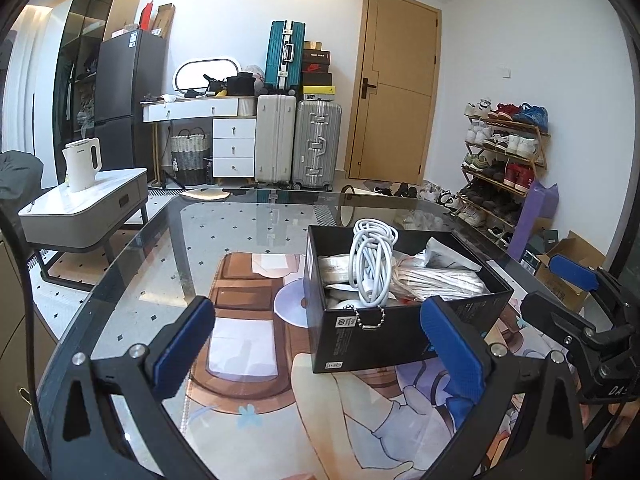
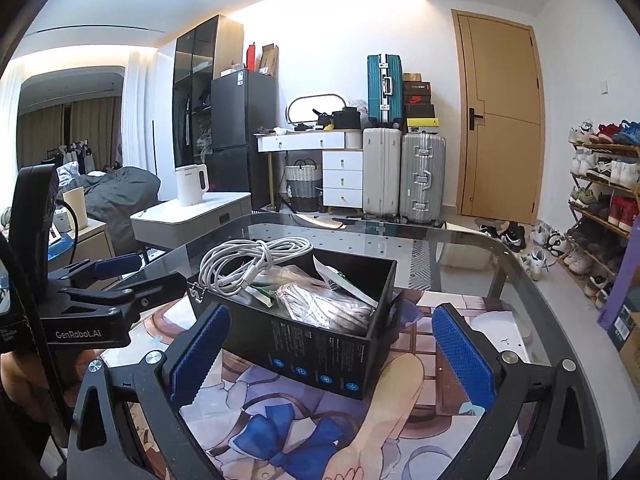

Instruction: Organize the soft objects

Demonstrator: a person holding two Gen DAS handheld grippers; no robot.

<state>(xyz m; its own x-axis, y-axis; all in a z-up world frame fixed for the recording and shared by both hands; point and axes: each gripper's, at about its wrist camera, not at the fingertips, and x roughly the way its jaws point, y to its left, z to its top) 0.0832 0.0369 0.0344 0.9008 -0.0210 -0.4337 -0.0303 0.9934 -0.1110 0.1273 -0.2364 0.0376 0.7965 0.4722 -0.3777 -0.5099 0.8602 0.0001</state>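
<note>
The table [image 1: 132, 272] is smooth, shiny glass. On it sits a matt black cardboard box [image 2: 320, 354]. In the box lie a smooth white plastic cable [image 1: 370, 268] and shiny clear plastic bags [image 2: 320, 304]. The gripper pads [image 2: 464, 356] are bumpy blue rubber.

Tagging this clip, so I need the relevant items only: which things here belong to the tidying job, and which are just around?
Job: black box, white cable coil, bagged cord bundle.
Around: kettle, suitcases, shoe rack, printed mat.

Bright ceiling glare, sharp focus, heavy fisheye edge distortion.
</note>
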